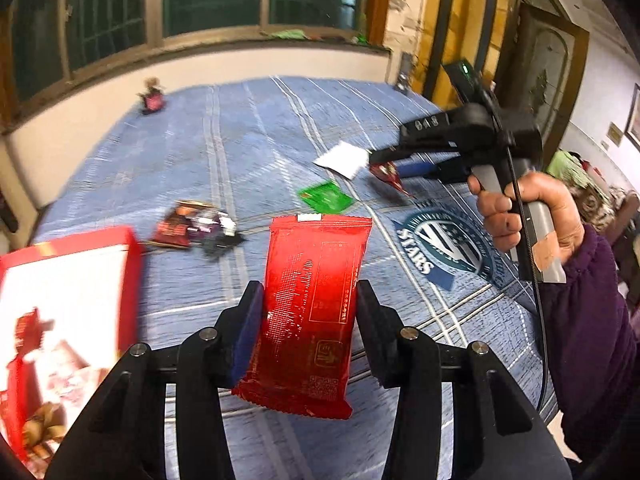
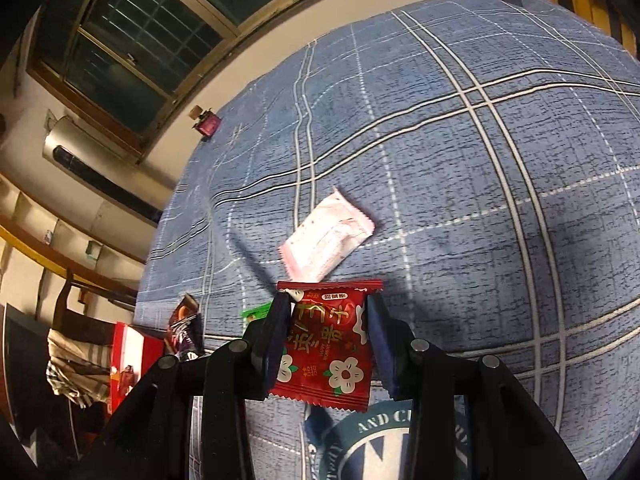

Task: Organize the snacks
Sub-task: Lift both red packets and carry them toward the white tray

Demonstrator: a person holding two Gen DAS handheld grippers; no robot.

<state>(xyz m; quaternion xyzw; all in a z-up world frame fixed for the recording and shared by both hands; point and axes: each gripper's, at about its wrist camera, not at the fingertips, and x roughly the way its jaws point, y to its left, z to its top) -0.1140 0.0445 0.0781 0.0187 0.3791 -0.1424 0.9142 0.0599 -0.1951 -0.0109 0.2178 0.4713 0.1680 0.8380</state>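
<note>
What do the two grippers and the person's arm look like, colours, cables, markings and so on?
Both grippers, left gripper and right gripper, are black plastic with silver round pins at the joints and blue pads inside the fingers. The right one has a grey handle patched with tan tape, a black cable, white numbers and a green light. The sleeve is purple.

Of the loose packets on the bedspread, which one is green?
The green packet lying flat mid-bedspread, between the dark wrapper pile and the white packet. It is the only green one; neither gripper holds it.
</note>
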